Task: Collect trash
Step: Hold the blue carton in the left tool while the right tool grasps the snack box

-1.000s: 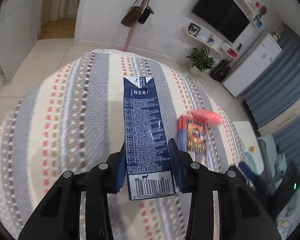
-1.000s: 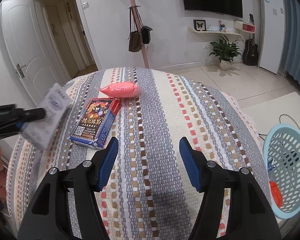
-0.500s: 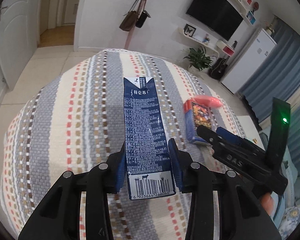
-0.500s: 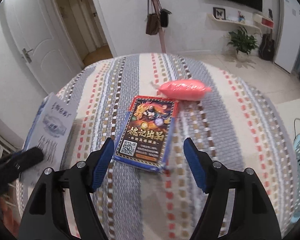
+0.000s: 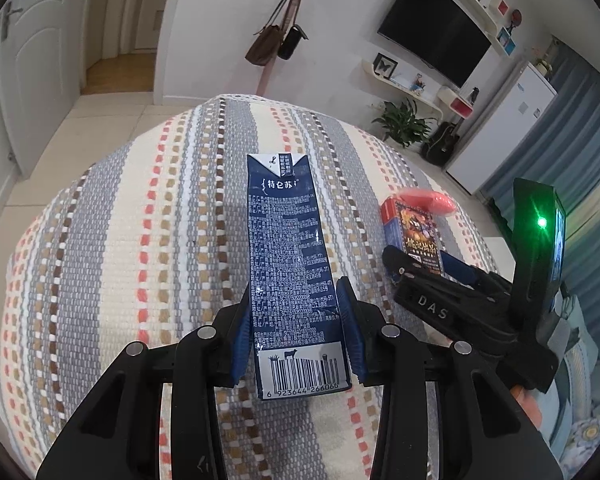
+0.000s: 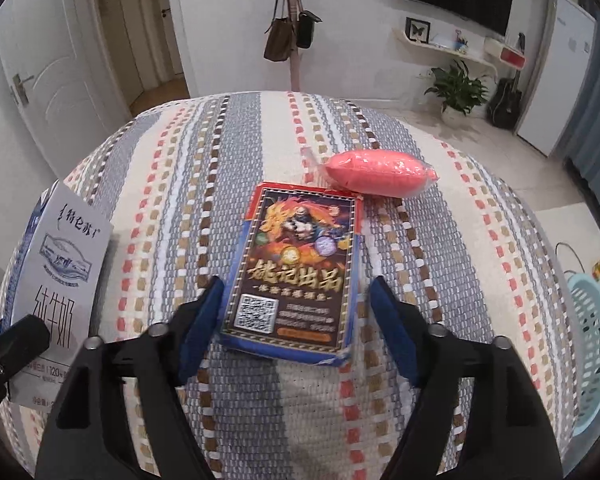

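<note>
Left tongs (image 5: 296, 320) stay clamped on the milk carton (image 5: 290, 256); right tongs (image 6: 294, 312), jaws just narrowing, now straddle the card box (image 6: 296, 276) mid-bench (image 6: 220, 152), apart, unclamped; grab imminent.

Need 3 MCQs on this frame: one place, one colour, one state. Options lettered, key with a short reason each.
1. Where does the pink packet lie?
A. just past the far end of the card box
B. in the basket
C. under the milk carton

2. What colour is the laundry basket on the floor?
A. red
B. light blue
C. black

3. How does the left gripper stand?
A. open and empty
B. shut on the milk carton
C. shut on the card box

Key:
1 A, the packet rests on the striped cloth at the box's far edge.
2 B, its mesh wall is pale blue.
3 B, both blue pads press the carton's sides; the right gripper straddles the box with gaps at both pads.
</note>
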`<state>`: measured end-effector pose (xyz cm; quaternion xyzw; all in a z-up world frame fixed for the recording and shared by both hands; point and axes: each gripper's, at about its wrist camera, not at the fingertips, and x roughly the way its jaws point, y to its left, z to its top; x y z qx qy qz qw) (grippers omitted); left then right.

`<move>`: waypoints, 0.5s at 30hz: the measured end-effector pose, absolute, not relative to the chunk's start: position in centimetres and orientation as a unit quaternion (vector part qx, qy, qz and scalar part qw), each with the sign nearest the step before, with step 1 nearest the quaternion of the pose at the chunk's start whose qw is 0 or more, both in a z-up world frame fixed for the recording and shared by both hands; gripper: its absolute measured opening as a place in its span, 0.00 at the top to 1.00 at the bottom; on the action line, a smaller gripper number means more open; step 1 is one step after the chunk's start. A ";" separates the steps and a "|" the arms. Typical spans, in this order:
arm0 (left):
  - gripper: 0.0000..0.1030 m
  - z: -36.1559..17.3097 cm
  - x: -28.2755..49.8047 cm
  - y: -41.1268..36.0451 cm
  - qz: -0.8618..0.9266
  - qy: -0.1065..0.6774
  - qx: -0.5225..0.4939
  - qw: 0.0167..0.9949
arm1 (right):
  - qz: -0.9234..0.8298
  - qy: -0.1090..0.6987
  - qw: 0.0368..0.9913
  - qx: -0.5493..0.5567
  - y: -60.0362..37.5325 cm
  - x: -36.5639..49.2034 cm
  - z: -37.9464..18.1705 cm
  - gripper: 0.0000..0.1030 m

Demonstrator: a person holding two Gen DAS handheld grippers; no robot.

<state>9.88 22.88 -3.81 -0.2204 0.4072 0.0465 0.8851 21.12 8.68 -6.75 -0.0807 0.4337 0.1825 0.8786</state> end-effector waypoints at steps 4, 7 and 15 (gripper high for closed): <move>0.64 -3.5 9.5 22.2 0.048 0.405 -0.215 0.887 | 0.192 0.425 0.880 -0.091 8.6 20.1 -6.4 0.43; 0.64 -2.9 9.3 21.8 0.047 0.400 -0.216 0.889 | 0.215 0.424 0.877 -0.064 7.6 19.2 -5.6 0.43; 0.64 -0.1 8.9 19.4 0.028 0.368 -0.206 0.906 | 0.240 0.362 0.900 -0.028 3.2 15.5 -0.7 0.43</move>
